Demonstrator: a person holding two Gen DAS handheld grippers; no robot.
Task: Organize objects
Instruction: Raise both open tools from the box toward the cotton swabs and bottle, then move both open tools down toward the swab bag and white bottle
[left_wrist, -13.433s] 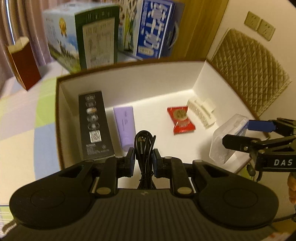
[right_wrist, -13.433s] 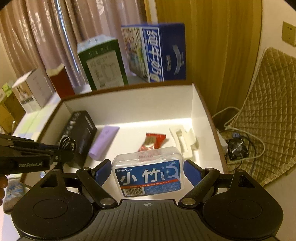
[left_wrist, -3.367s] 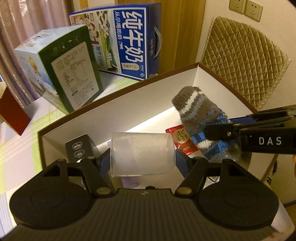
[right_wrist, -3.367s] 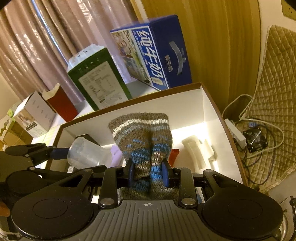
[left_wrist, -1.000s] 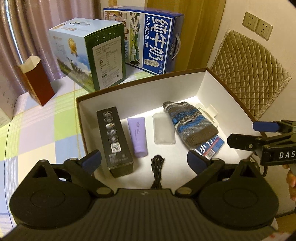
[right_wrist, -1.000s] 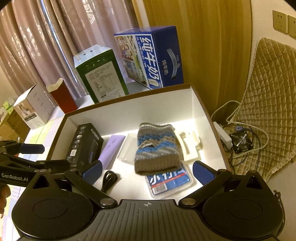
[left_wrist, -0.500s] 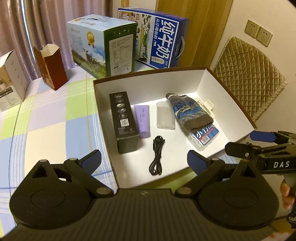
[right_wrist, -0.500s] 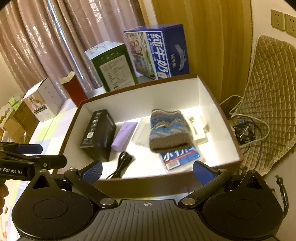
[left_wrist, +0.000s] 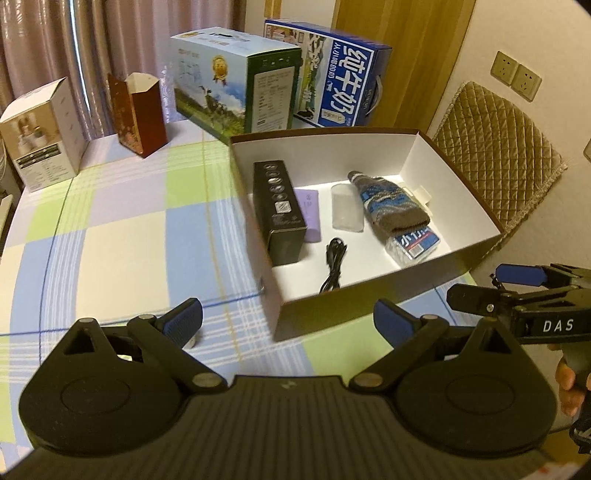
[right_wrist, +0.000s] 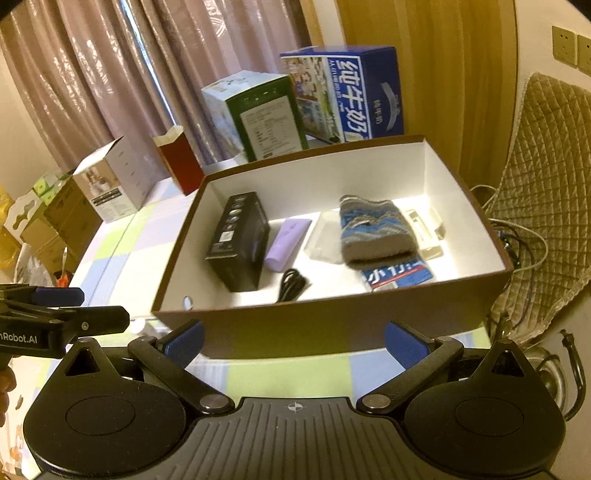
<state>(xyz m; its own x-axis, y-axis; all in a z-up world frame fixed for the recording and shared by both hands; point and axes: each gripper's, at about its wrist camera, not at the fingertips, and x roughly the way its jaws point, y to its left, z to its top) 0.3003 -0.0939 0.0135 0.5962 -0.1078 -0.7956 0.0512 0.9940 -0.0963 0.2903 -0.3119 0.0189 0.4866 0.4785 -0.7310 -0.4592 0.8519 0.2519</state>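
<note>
Box, brown outside w/ white inside, sits open on the checked tablecloth, and all the task items lie in it. Everything below is placed relative to that box.

Behind its far wall stand two big cartons: a blue milk carton and a green-sided carton. Further off to the box's left are a dark red paper bag and a white carton. To the box's right a quilted tan pad leans by the wall.

Inside, by the left wall, a long black box lies flat. Just right of it is a lilac tube, touching or nearly so. Next comes a frosted plastic cup on its side, then a knitted sock w/ blue and grey bands. The sock's cuff end lies over a clear floss-pick case w/ a blue label, near the box's right-front corner. White plastic pieces lie past the sock toward the right wall; can't tell exactly what they are. A coiled black cable lies near the front wall, in front of the tube.

My left gripper hangs in front of the box's near wall, fingers spread wide, holding nothing. My right gripper is likewise in front of that wall, spread apart and empty.
</note>
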